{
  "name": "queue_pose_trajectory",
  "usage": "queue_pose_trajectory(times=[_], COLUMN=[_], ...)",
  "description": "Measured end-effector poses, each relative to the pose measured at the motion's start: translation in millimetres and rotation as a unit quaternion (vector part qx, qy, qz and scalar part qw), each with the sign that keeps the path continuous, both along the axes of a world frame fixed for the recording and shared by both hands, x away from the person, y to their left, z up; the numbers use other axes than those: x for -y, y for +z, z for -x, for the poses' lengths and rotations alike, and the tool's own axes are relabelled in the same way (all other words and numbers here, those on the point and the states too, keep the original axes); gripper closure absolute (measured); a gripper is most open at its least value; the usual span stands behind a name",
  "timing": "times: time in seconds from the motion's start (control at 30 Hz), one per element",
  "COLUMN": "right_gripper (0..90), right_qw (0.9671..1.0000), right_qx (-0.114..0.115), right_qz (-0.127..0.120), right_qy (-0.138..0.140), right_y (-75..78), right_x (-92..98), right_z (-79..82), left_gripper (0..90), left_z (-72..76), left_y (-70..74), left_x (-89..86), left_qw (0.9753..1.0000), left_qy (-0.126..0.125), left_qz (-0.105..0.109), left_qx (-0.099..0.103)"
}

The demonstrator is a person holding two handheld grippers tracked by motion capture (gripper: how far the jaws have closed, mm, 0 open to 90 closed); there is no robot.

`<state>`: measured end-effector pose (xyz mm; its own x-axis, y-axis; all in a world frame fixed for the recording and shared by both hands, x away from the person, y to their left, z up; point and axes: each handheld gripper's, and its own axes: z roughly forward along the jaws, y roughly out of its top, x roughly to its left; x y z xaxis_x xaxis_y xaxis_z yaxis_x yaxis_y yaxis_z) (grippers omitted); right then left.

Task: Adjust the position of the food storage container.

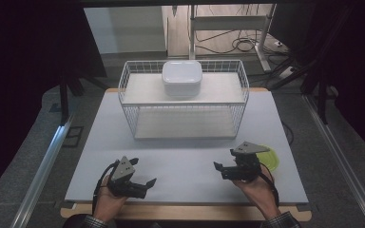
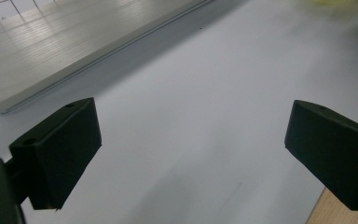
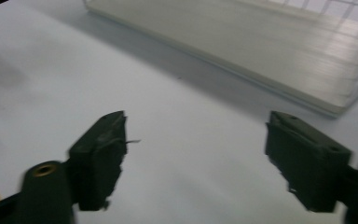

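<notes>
yellow plate (image 1: 269, 157) partly behind right gripper (image 1: 224, 167), blurred elsewhere

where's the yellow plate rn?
High view: the yellow plate lies on the table's near right, partly hidden behind the right gripper.

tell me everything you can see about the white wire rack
The white wire rack stands upright at the far middle of the table. It has thin wire mesh sides, a pale flat top shelf and a pale bottom shelf with nothing on it. A white lidded box sits on the top shelf. Both grippers are well apart from it.
</notes>
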<state>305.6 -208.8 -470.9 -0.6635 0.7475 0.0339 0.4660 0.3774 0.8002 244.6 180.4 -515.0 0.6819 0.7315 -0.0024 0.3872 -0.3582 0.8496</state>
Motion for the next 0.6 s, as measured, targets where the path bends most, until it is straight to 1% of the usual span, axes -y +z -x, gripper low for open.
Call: queue_pose_trajectory(times=[0.07, 0.2, 0.33, 0.43, 0.5, 0.6], right_gripper=[33.3, 46.2, 59.0, 69.1, 72.7, 77.8], right_qw=[0.9998, 0.9991, 0.9975, 0.9962, 0.9958, 0.9927], right_qx=[0.010, 0.015, 0.013, 0.008, 0.005, 0.004], right_qz=[0.002, 0.003, -0.002, -0.003, 0.009, 0.025], right_qy=[-0.014, -0.038, -0.070, -0.087, -0.091, -0.118], right_y=[3.5, 6.6, 10.9, 15.7, 17.3, 17.8], right_x=[8.6, 25.0, 42.4, 54.9, 63.4, 78.8], right_z=[-1.8, -6.8, -11.4, -13.6, -15.3, -18.7], left_gripper=[3.3, 3.3, 3.4, 3.4, 3.5, 3.5], left_z=[-0.2, -0.6, -1.0, -1.1, -1.1, -1.5], left_y=[-0.4, -0.8, -1.6, -2.0, -2.2, -2.7], left_x=[0.1, 0.0, 0.6, 1.0, 1.0, 0.8], left_qw=[1.0000, 1.0000, 1.0000, 1.0000, 1.0000, 0.9999], left_qy=[0.000, 0.001, 0.000, -0.001, 0.000, 0.002], left_qz=[-0.001, -0.002, -0.003, -0.006, -0.008, -0.010], left_qx=[0.000, -0.002, -0.003, -0.004, -0.004, -0.005])
